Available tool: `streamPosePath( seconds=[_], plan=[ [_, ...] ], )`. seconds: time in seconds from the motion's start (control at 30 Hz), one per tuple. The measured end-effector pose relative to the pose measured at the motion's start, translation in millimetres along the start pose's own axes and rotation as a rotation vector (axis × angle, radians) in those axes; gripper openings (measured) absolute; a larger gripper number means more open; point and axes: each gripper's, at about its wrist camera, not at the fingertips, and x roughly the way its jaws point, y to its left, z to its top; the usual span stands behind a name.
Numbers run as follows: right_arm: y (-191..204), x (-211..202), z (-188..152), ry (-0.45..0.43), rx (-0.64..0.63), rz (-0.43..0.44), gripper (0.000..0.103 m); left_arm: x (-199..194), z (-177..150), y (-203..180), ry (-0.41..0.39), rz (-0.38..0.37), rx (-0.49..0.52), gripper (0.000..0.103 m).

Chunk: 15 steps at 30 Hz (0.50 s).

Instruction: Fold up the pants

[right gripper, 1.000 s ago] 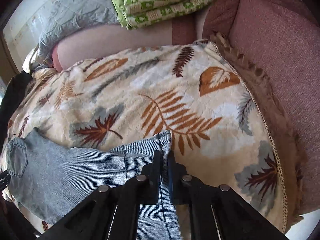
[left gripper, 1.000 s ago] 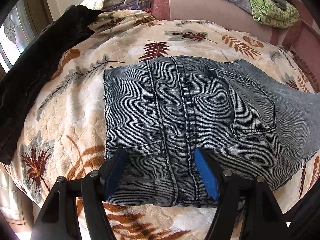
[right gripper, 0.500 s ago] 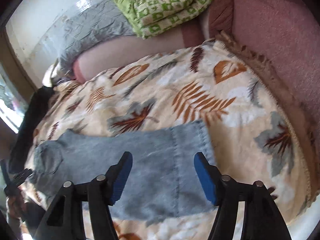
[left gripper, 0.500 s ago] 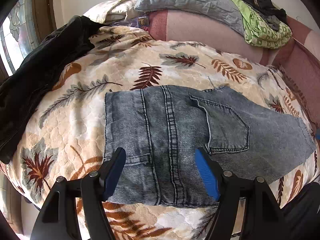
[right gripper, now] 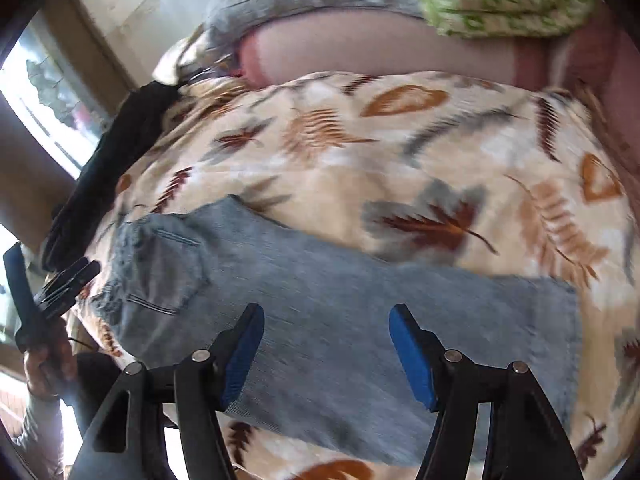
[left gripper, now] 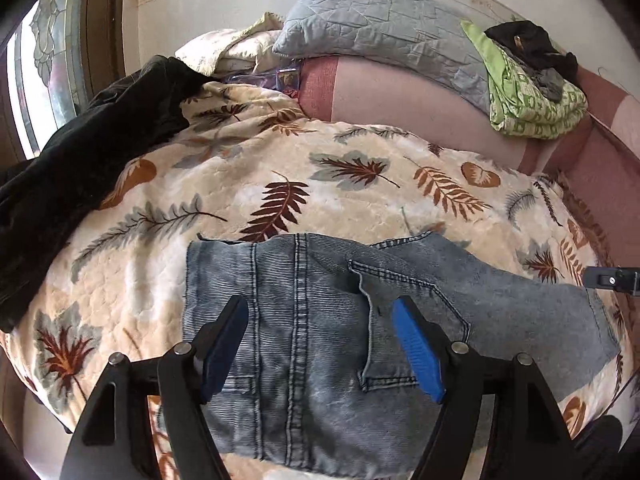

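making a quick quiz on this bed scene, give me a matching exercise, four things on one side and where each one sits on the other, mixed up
Things:
1. jeans
2. black garment
3. green patterned blanket
4. grey quilted pillow

Places, as the left wrist view shows them:
a. folded on the pink ledge, far right
b. spread flat on the leaf-print cover, nearest the camera
c. on the pink ledge at the far side, left of the green bundle
d. draped along the cover's left edge

Pairs: 1-b, 2-d, 3-a, 4-c
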Motion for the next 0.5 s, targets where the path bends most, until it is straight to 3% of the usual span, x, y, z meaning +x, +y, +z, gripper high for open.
streamPosePath(
  seconds=[0.1, 0.17, 0.23, 0.33, 0.43, 0.5],
  plan=[
    [38.3, 52.7, 44.0, 0.053, -0.062, 0.051, 0.068, 34.3, -13.4, -0.5, 0.072, 0.022, -0.016, 0.076],
    [54.8, 92.1, 64.0, 0.096, -0.098, 0.036, 0.066, 53.0, -27.6, 7.8, 0.130, 0.038, -0.042, 0.075],
    [65.8, 128.6, 75.4, 0.151, -0.130, 0.009, 0.057, 53.7, -36.0, 8.2, 0.115, 0.037, -0.026, 0.075],
    [71.3, 166.6, 83.9, 0.211, -0.161, -0.032, 0.054, 55.0, -37.3, 4.4, 0.113, 0.052, -0.002, 0.076],
    [82.1, 182.7, 82.3, 0.250, -0.230, -0.070, 0.009, 53.9, -39.1, 3.3, 0.104, 0.056, 0.013, 0.076],
    [94.1, 176.7, 79.6, 0.217, -0.308, -0.121, 0.004, 54.4, -40.1, 2.7, 0.101, 0.060, 0.023, 0.076]
  ],
)
